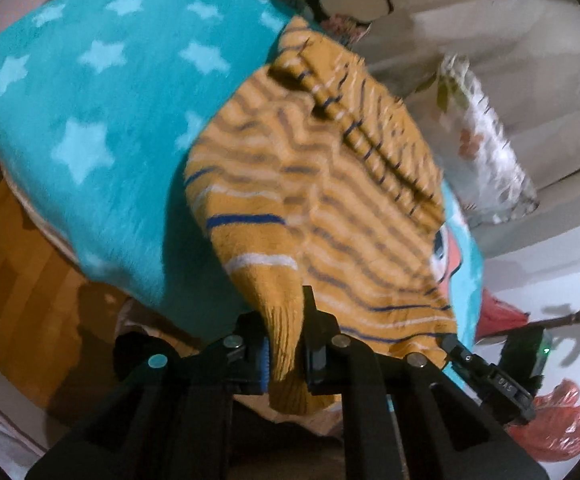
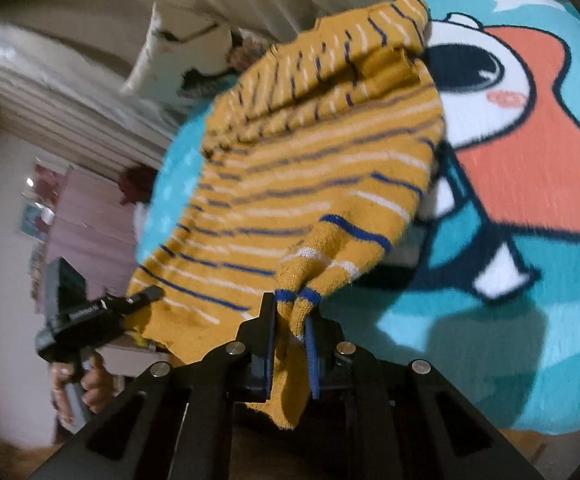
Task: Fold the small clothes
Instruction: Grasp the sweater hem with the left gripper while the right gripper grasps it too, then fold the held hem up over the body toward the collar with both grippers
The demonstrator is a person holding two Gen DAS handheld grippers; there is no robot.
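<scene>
Two corners of striped mustard sweater (image 1: 314, 184) clamped: left gripper (image 1: 285, 344) on ribbed hem, right gripper (image 2: 290, 344) on cuff. Garment held taut above teal blanket (image 1: 89, 128), presumably for folding over.

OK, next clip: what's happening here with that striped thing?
A person is working with two handheld grippers on a small mustard-yellow striped sweater lying on a teal star-patterned blanket. The left gripper is shut on one edge of the sweater, and the right gripper is shut on a blue-trimmed cuff or edge. Both hold the near side lifted; the far side is bunched. The fold is not finished.
</scene>
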